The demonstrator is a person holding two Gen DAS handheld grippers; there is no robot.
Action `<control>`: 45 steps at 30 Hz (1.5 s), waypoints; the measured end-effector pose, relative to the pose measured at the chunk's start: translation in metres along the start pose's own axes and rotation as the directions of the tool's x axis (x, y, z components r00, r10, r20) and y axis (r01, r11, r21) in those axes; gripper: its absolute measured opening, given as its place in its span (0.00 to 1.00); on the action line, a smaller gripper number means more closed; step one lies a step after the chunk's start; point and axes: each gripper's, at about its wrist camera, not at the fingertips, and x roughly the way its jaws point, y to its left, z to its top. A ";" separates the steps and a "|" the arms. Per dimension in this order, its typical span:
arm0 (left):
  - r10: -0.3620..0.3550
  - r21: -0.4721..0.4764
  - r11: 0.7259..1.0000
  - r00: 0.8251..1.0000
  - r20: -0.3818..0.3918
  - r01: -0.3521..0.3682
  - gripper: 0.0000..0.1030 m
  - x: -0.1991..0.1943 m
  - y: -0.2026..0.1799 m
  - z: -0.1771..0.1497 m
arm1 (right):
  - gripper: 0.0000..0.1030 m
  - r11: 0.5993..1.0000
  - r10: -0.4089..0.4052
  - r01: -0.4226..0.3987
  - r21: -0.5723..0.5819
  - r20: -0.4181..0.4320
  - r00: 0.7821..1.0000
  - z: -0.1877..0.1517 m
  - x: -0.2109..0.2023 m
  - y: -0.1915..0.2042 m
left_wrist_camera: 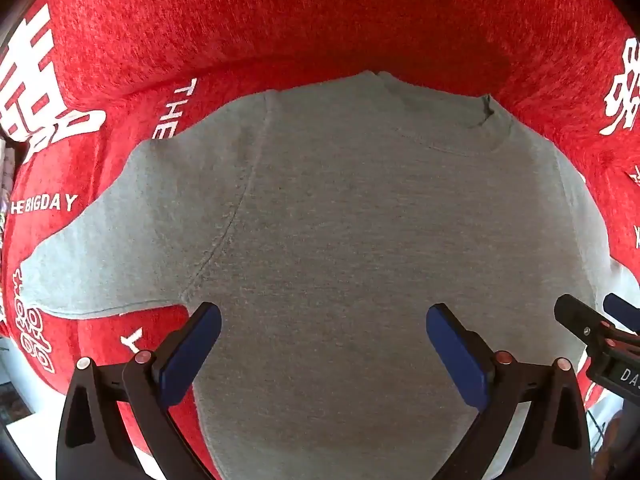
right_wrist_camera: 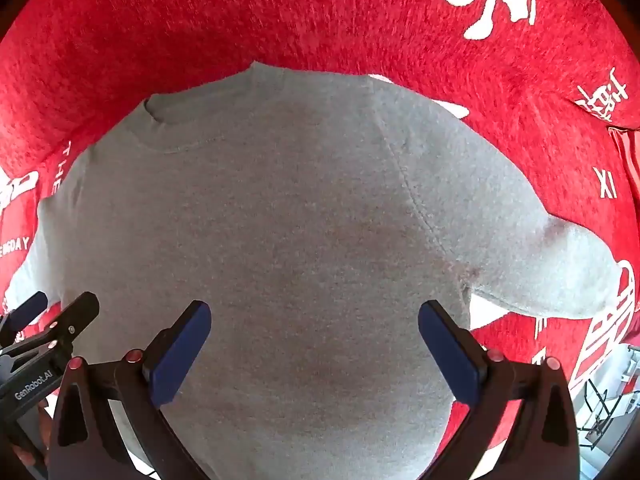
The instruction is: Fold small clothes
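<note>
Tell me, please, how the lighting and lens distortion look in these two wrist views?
Left wrist view: strong fisheye bulge, dark corners, even light on the grey shirt, sharp. Right wrist view: same bulge, a faint darker patch mid-shirt, bright white print on the red cloth; no glare.

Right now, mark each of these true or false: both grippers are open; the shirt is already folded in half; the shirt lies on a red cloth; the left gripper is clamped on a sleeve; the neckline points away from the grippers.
1. Both grippers are open. True: the left gripper and the right gripper have their jaws spread wide.
2. The grey shirt is already folded in half. False: it lies spread flat, both sleeves out.
3. The shirt lies on a red cloth. True.
4. The left gripper is clamped on a sleeve. False: it holds nothing.
5. The neckline points away from the grippers. True.
</note>
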 end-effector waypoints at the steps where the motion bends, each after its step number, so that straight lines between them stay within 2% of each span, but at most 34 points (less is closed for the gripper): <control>1: 0.003 0.001 1.000 1.000 0.004 -0.003 1.00 -0.001 0.000 0.000 | 1.00 1.000 0.001 -0.001 -0.004 0.001 1.000 -0.001 0.000 0.000; 7: 0.035 -0.002 0.999 0.999 -0.004 -0.035 1.00 0.001 0.006 -0.002 | 1.00 1.000 0.014 -0.014 -0.002 0.001 1.000 -0.011 0.003 -0.007; 13: 0.027 -0.018 0.999 1.000 -0.014 -0.028 1.00 0.002 0.002 -0.002 | 1.00 1.000 0.016 -0.016 -0.009 -0.002 1.000 -0.017 0.003 -0.009; 19: 0.051 -0.014 0.999 0.998 -0.021 -0.051 1.00 0.002 0.002 0.001 | 1.00 1.000 0.015 -0.015 -0.001 -0.006 1.000 -0.018 0.004 -0.013; 25: 0.087 -0.020 0.996 0.994 -0.060 -0.089 1.00 0.003 0.005 0.000 | 1.00 1.000 0.016 -0.016 0.005 -0.009 1.000 -0.015 0.006 -0.015; 29: 0.068 -0.028 0.997 0.997 -0.034 -0.069 1.00 0.004 0.009 -0.002 | 1.00 1.000 0.020 -0.020 0.005 -0.010 1.000 -0.016 0.007 -0.016; 32: 0.076 -0.027 0.997 0.995 -0.061 -0.078 1.00 0.005 0.008 -0.003 | 1.00 1.000 0.023 -0.023 0.005 -0.011 1.000 -0.017 0.009 -0.018; 40: 0.079 -0.031 0.996 0.996 -0.048 -0.080 1.00 0.004 0.005 -0.005 | 1.00 0.999 0.028 -0.028 0.019 -0.018 0.999 -0.022 0.013 -0.023; 45: 0.067 -0.028 0.997 0.998 -0.020 -0.068 1.00 0.005 0.008 -0.007 | 1.00 0.999 0.032 -0.031 0.023 -0.016 0.999 -0.025 0.014 -0.026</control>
